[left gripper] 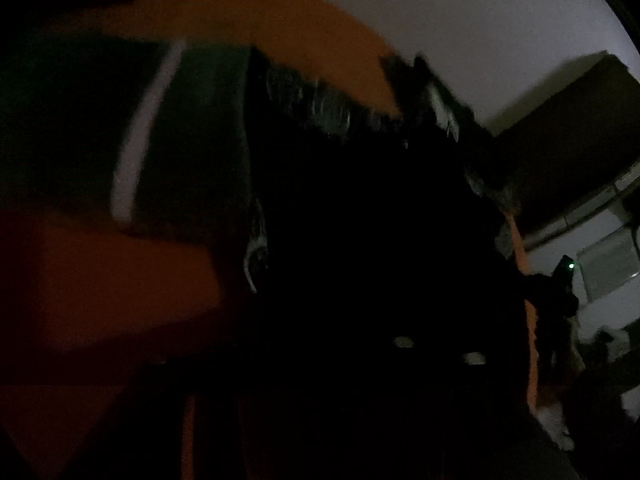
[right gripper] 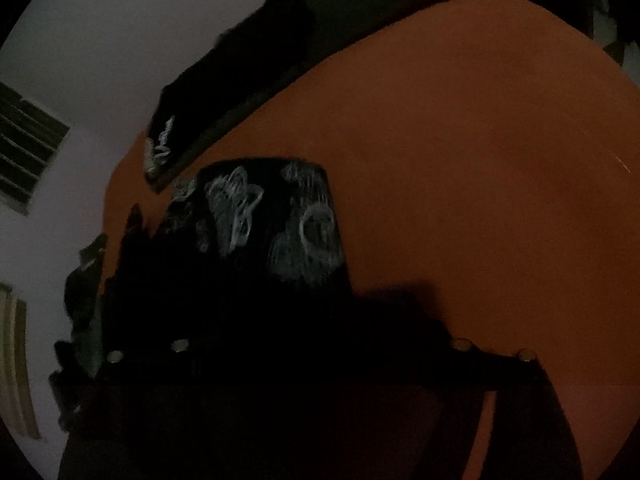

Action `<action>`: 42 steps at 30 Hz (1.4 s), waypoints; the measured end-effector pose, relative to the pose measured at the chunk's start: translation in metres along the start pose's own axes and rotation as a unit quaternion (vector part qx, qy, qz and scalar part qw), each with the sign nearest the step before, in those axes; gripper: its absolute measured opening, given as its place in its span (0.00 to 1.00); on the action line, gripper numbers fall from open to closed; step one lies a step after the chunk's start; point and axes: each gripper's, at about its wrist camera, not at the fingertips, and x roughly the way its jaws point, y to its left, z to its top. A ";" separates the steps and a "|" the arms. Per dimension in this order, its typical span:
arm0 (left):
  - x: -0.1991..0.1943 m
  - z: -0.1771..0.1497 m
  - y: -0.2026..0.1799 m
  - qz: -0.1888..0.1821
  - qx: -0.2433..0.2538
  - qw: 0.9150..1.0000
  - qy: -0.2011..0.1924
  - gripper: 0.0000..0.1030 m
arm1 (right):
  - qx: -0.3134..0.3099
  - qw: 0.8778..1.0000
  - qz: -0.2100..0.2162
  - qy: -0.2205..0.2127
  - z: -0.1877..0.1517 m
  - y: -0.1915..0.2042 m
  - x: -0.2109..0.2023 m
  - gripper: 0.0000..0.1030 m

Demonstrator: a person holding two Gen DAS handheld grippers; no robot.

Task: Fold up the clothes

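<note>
We found the black printed garment (right gripper: 256,240) limp on the orange surface (right gripper: 480,160); both jaws clenched, seemingly pinching its hem.

The view is very dark and blurred. A black garment (left gripper: 360,240) with pale printed marks fills the middle, lying on an orange surface (left gripper: 248,12). At left lies a dark green cloth (left gripper: 192,128) with a white stripe (left gripper: 140,132). Behind is a pale wall (left gripper: 460,12).
</note>
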 end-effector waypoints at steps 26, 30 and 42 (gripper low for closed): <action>-0.107 -0.213 0.018 -0.064 -0.090 0.980 0.165 0.35 | -0.003 0.992 0.027 0.123 -0.264 0.058 -0.113 0.66; -0.092 -0.203 0.022 -0.071 -0.106 0.982 0.141 0.38 | 0.053 0.982 0.096 0.155 -0.299 0.055 -0.090 0.66; -0.121 -0.229 -0.011 -0.106 -0.104 0.985 0.086 0.04 | 0.106 0.972 0.141 0.157 -0.295 0.066 -0.084 0.08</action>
